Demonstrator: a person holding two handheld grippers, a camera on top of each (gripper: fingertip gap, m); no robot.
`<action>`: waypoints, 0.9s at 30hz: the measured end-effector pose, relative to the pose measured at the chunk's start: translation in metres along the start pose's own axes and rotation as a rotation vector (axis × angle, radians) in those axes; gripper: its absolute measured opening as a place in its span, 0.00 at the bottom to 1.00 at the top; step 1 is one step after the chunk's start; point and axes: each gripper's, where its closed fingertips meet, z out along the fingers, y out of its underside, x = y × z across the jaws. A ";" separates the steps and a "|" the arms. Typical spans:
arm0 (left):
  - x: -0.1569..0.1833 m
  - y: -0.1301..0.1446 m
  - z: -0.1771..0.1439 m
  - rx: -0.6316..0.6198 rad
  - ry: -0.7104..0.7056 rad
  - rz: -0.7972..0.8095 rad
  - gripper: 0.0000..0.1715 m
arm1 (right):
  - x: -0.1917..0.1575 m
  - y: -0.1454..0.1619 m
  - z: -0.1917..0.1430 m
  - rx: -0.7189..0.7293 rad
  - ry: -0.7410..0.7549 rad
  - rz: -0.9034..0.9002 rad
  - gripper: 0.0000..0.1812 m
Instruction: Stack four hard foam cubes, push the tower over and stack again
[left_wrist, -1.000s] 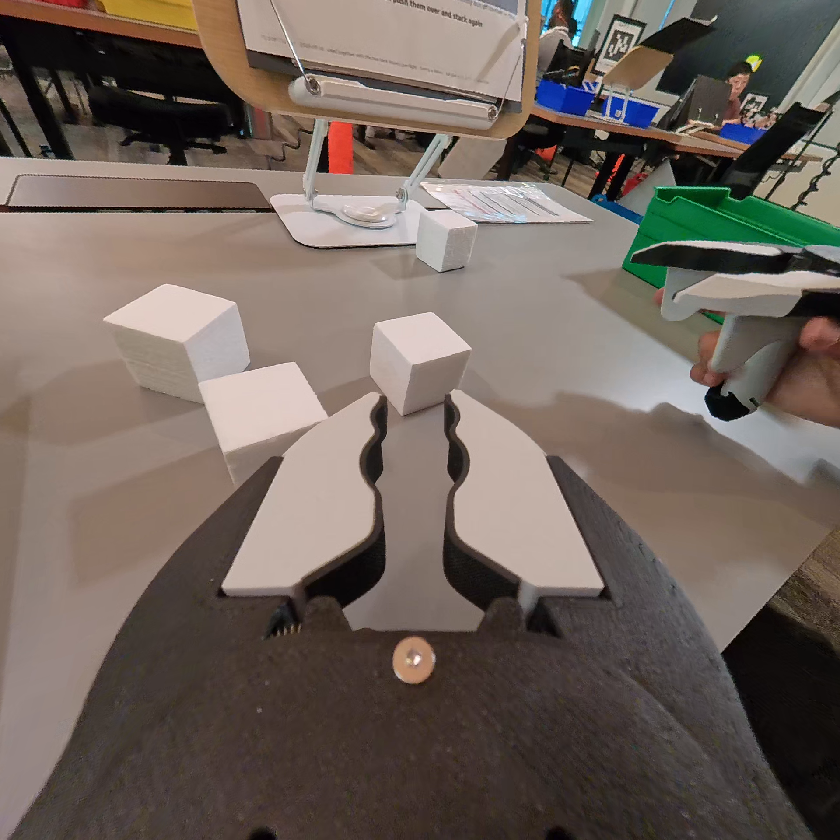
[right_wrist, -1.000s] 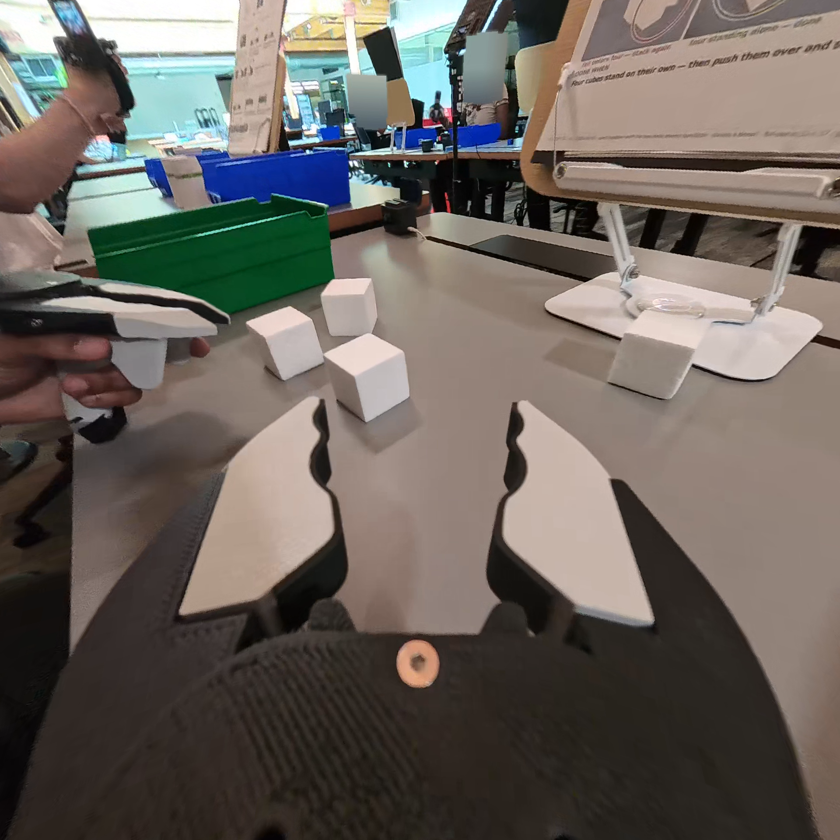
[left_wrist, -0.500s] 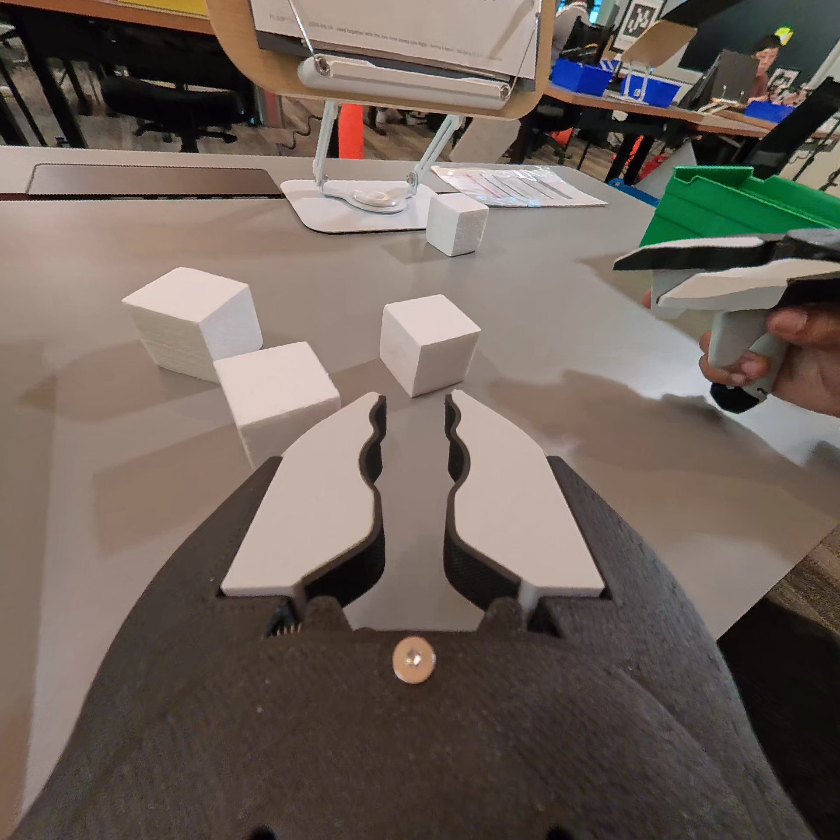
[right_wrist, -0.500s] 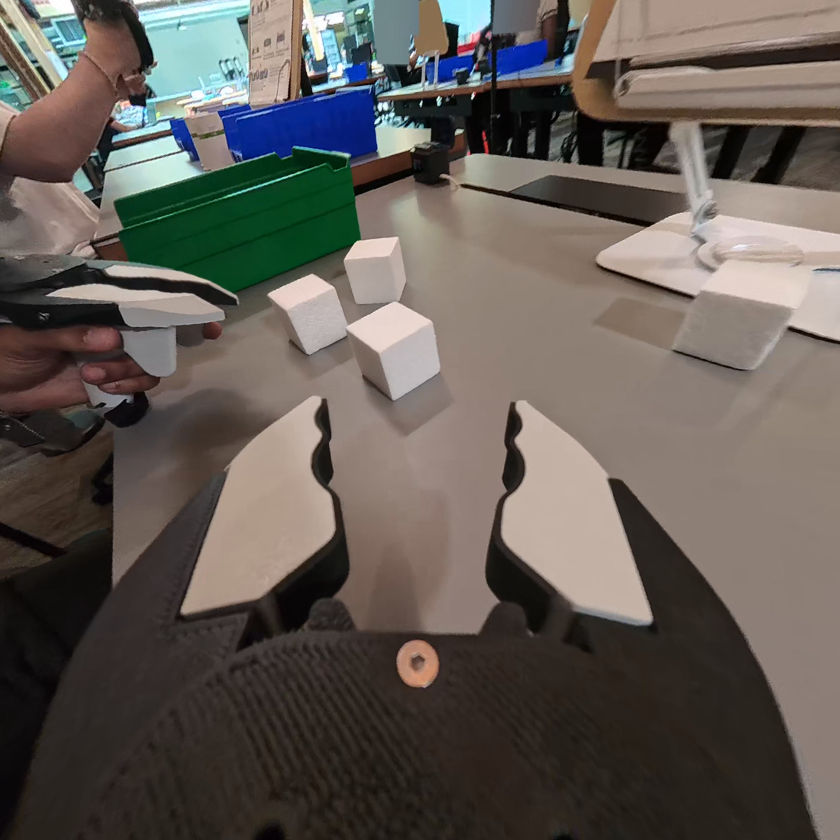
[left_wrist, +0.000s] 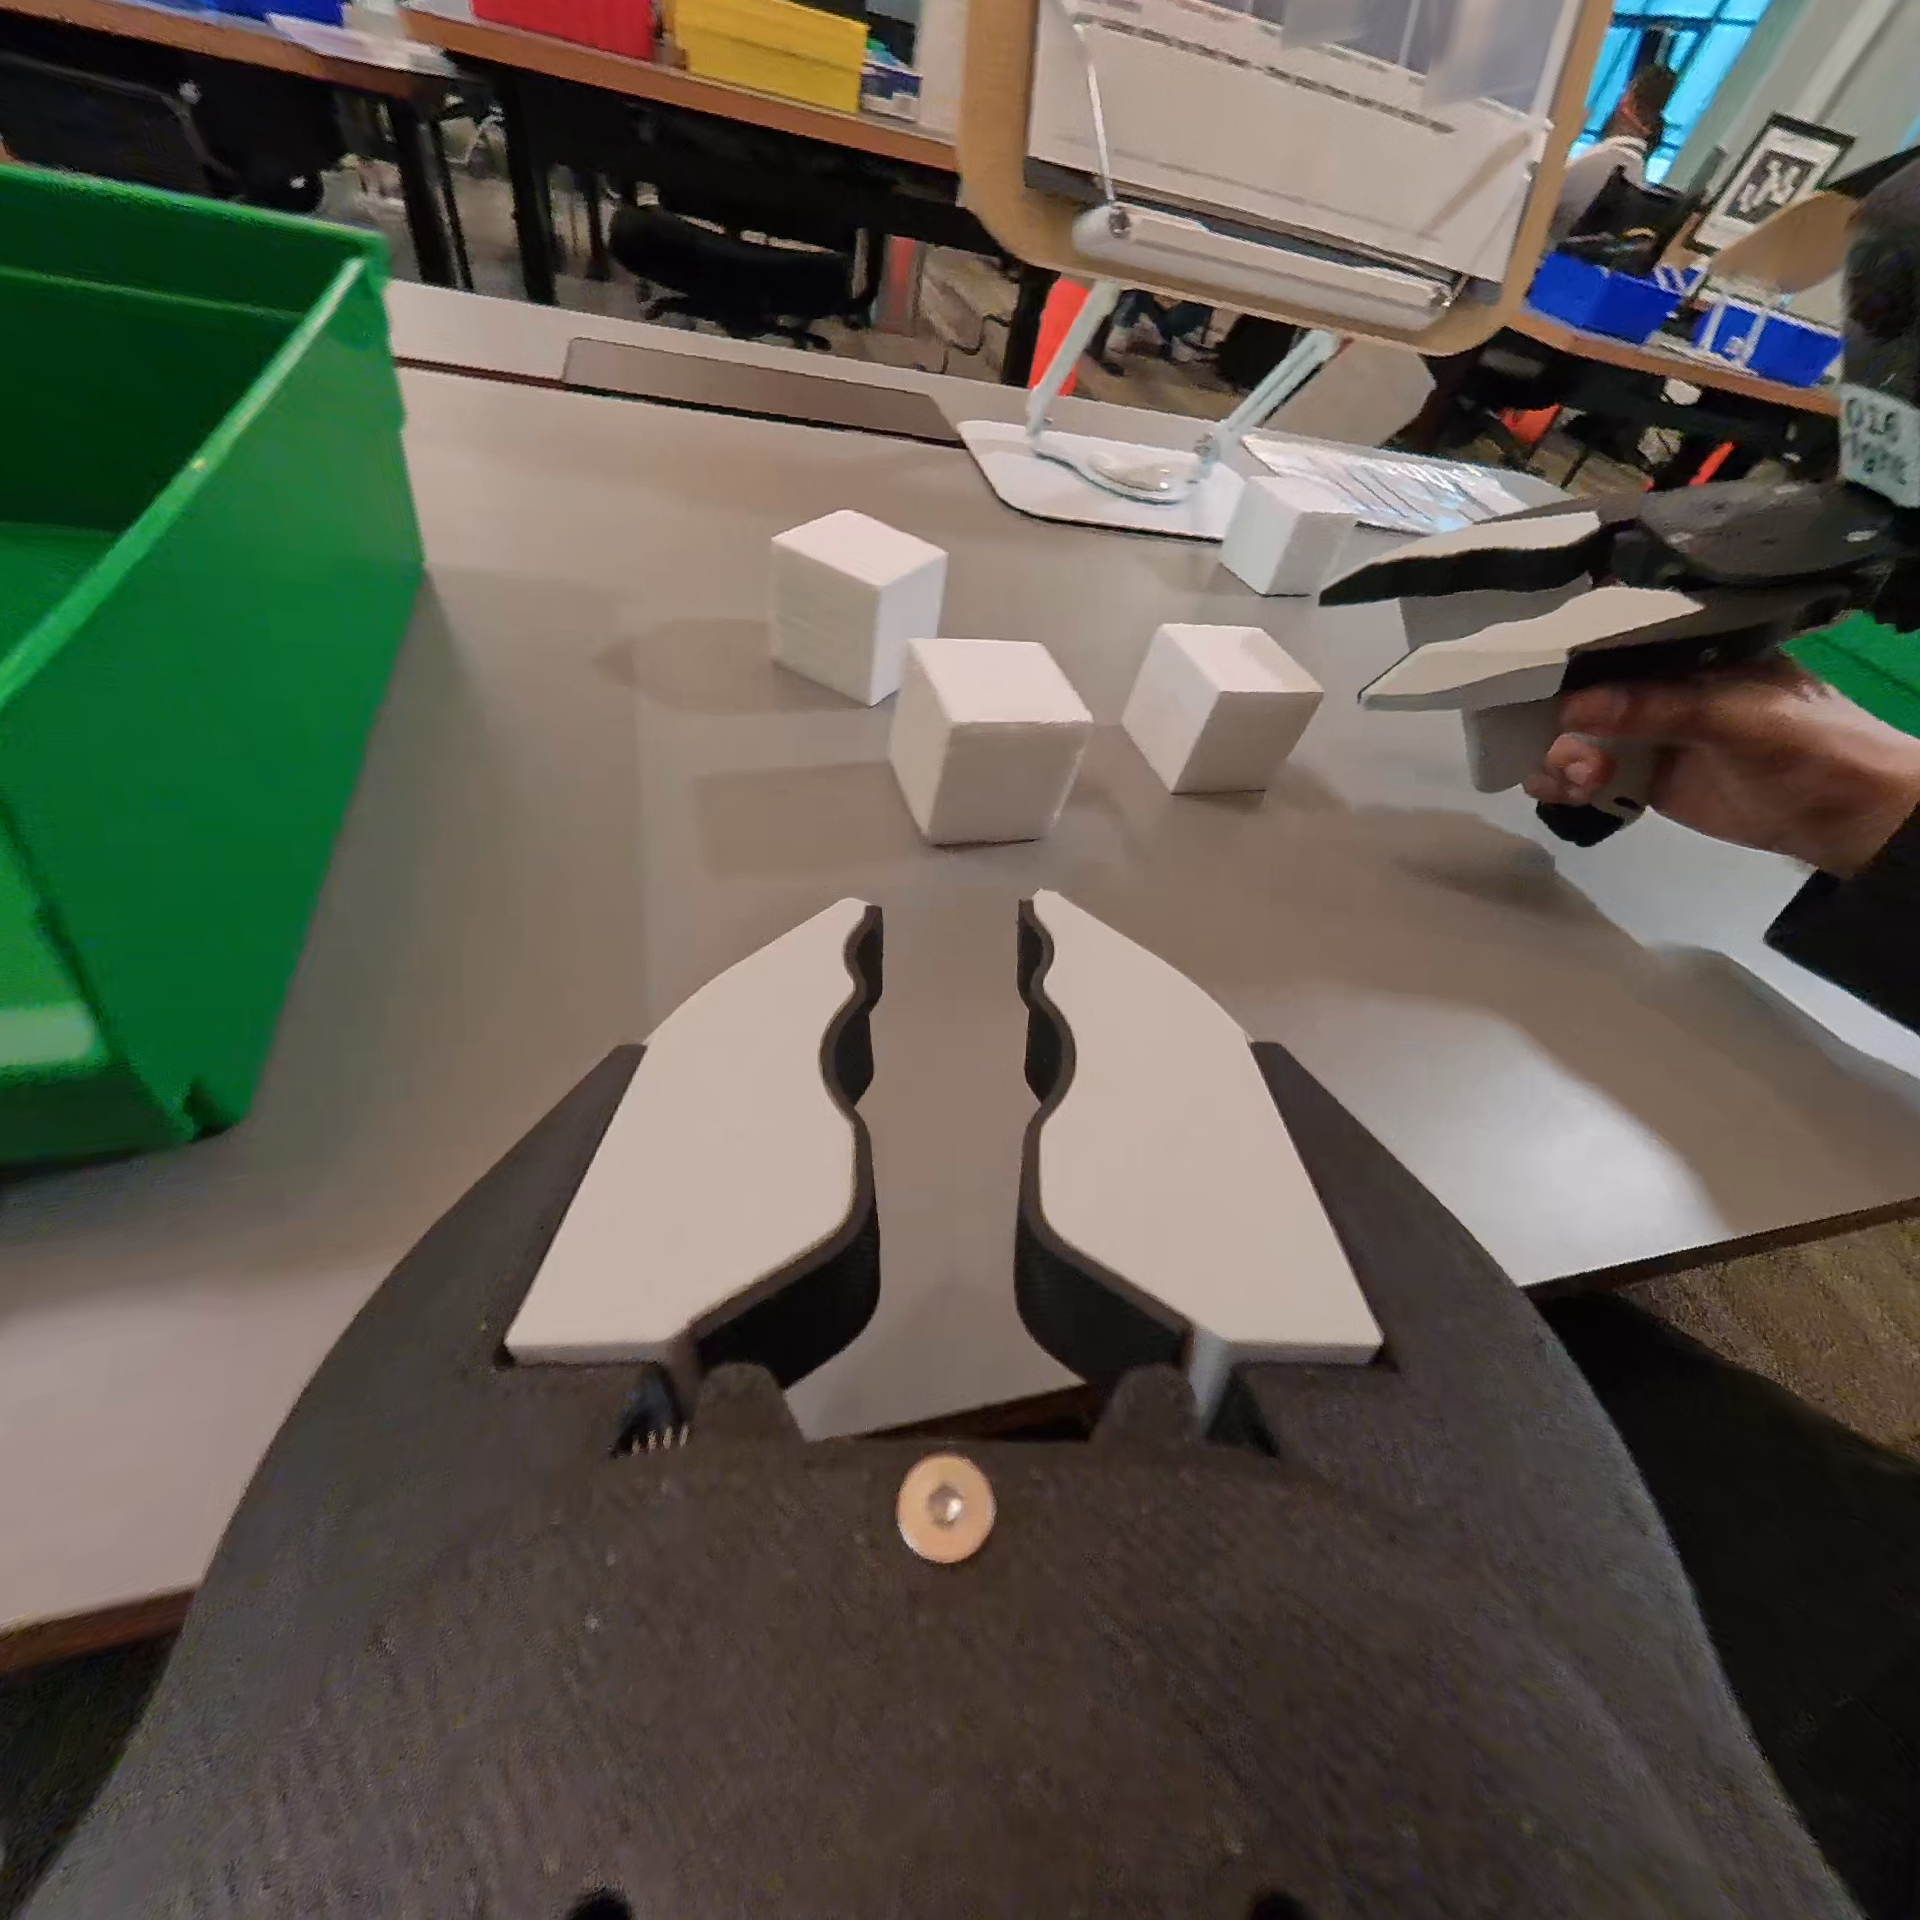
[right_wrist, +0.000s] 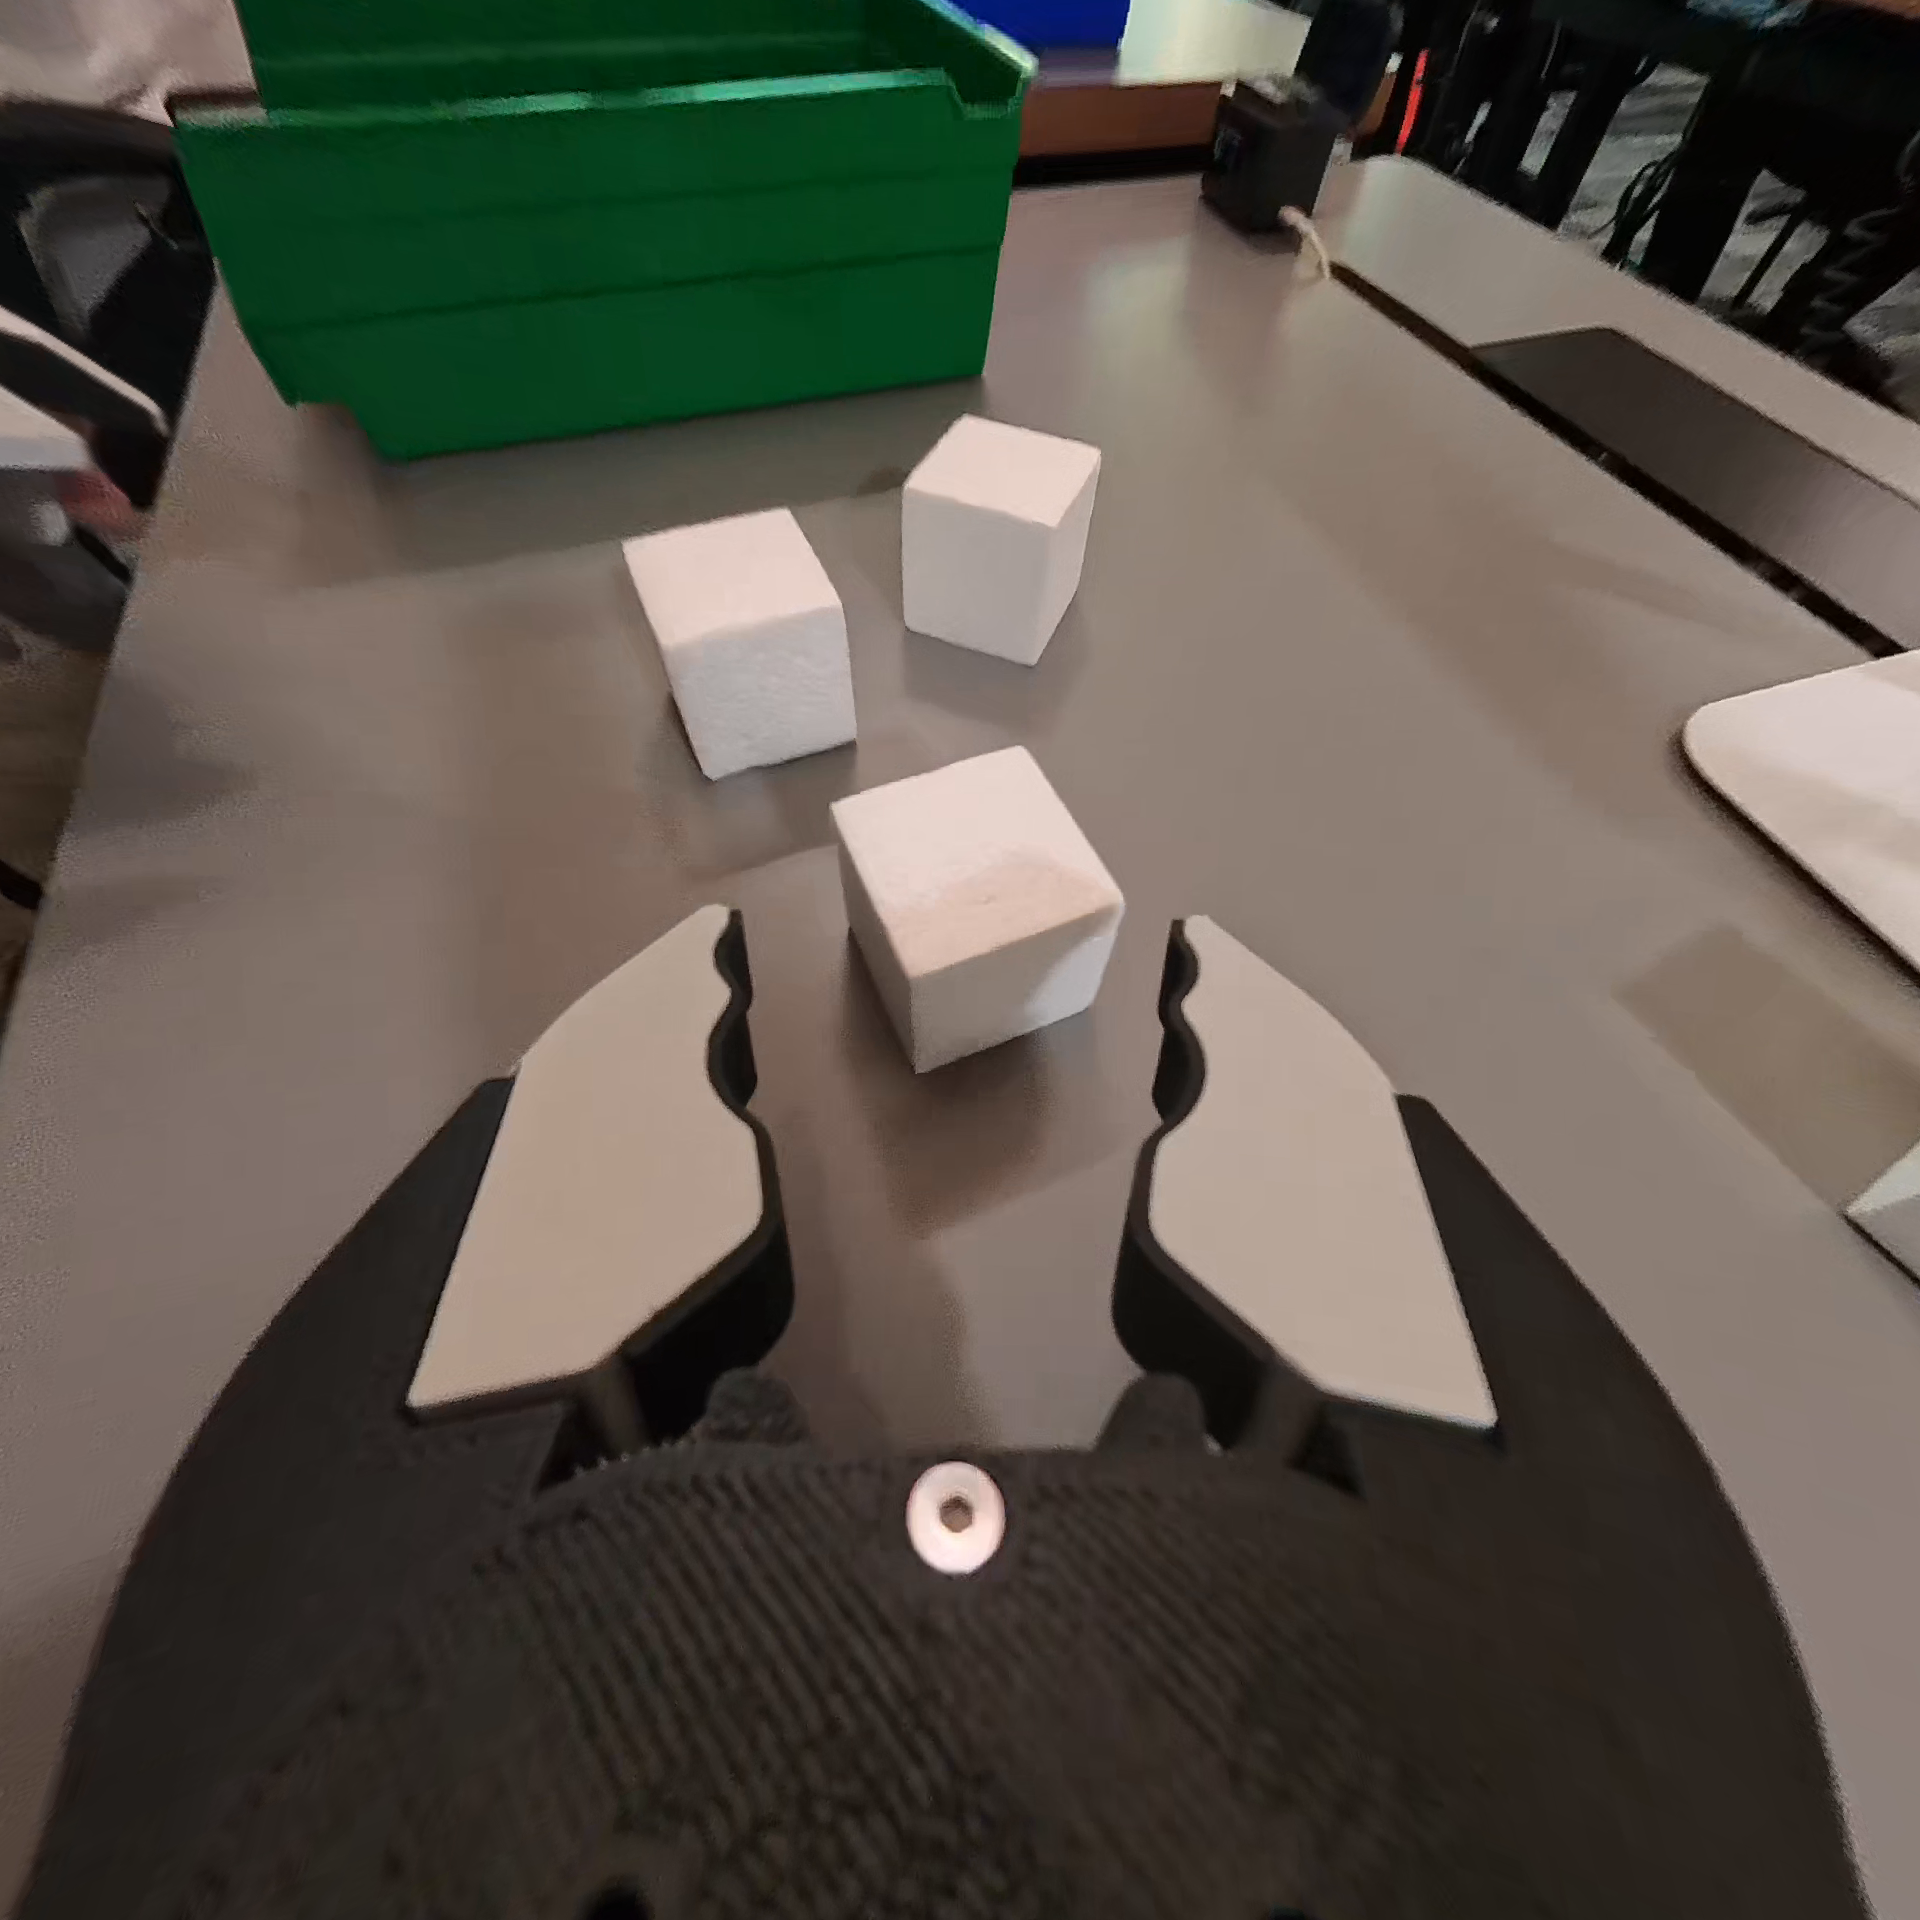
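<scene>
Four white foam cubes sit on the grey table (left_wrist: 1403, 1039). In the left wrist view three cluster ahead: a far one (left_wrist: 857, 603), a middle one (left_wrist: 987, 738) and a right one (left_wrist: 1216, 707). The fourth (left_wrist: 1288, 535) sits by the stand's base. My left gripper (left_wrist: 948, 914) is empty with a narrow gap, a short way back from the middle cube. My right gripper (right_wrist: 954, 923) is open wide, its fingertips on either side of the nearest cube (right_wrist: 977, 904) without touching it. Two more cubes (right_wrist: 748, 639) (right_wrist: 997, 535) lie beyond. The right gripper also shows in the left wrist view (left_wrist: 1345, 649), held by a hand.
A green bin (left_wrist: 208, 675) stands at the left of the table; it is also behind the cubes in the right wrist view (right_wrist: 603, 260). A document stand (left_wrist: 1247, 156) with a white base (left_wrist: 1101, 478) stands at the back. The table's front edge (left_wrist: 1662, 1247) is near my left gripper.
My right gripper has moved forward and tilted down, bringing its fingertips around the nearest cube. My left gripper has drawn back and shifted, so the green bin has come into its view.
</scene>
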 end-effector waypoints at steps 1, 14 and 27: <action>-0.003 0.001 -0.004 -0.002 -0.009 -0.012 0.15 | 0.002 0.004 0.006 -0.024 -0.010 -0.003 0.43; -0.009 0.016 -0.012 -0.062 -0.033 -0.011 0.16 | 0.005 0.009 0.028 -0.090 -0.058 -0.059 0.31; 0.023 0.003 0.025 -0.046 0.072 0.065 0.15 | 0.029 0.022 -0.040 -0.020 0.037 0.020 0.31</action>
